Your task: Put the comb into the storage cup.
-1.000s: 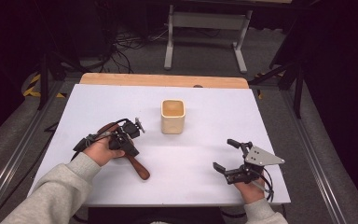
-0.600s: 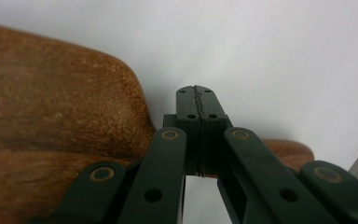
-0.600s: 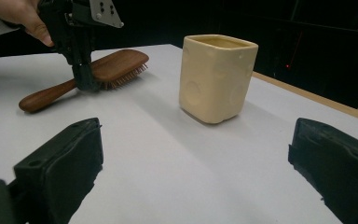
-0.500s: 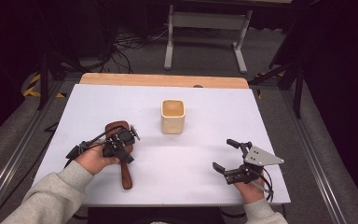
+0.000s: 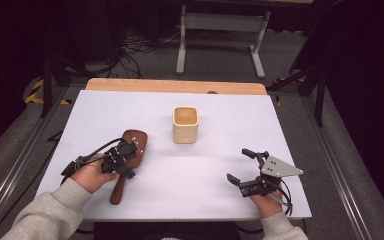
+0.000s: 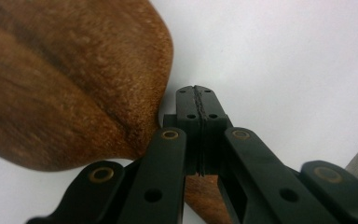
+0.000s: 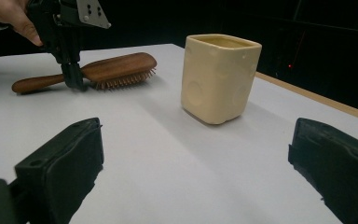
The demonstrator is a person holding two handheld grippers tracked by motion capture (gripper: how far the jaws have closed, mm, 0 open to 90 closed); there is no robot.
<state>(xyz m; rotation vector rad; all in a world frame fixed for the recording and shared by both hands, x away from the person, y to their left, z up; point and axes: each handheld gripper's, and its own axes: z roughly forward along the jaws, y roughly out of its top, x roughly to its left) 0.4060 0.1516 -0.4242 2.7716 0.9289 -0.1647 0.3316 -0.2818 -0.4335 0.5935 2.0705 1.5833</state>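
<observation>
- dark workshop floor with cables and a metal stand lies beyond a white table (image 5: 290,125), whose far edge shows a wooden strip.
- a wooden hairbrush (image 5: 130,150) lies on the near left part of the table, bristles down, its head pointing far and its handle toward the person.
- the left gripper (image 5: 124,161) sits over the brush where the head narrows into the handle; in the left gripper view its jaws are pressed together with the brush (image 6: 74,79) just beside and under them, so it seems to be pushing or pinning the brush rather than pinching it, though i cannot tell for sure.
- in the right gripper view that same left gripper (image 7: 73,79) stands on the brush neck (image 7: 116,65), and the brush rests flat on the table.
- a cream square cup (image 5: 185,125) stands upright near the middle of the table, well apart from the brush and to its right; it looks unfilled.
- the right gripper (image 5: 242,167) rests near the right near edge, jaws spread wide, holding nothing.
- judged from this, the work is at an early stage: the brush is not lifted, and if it is meant for the cup, grasping, lifting and placing all remain.
</observation>
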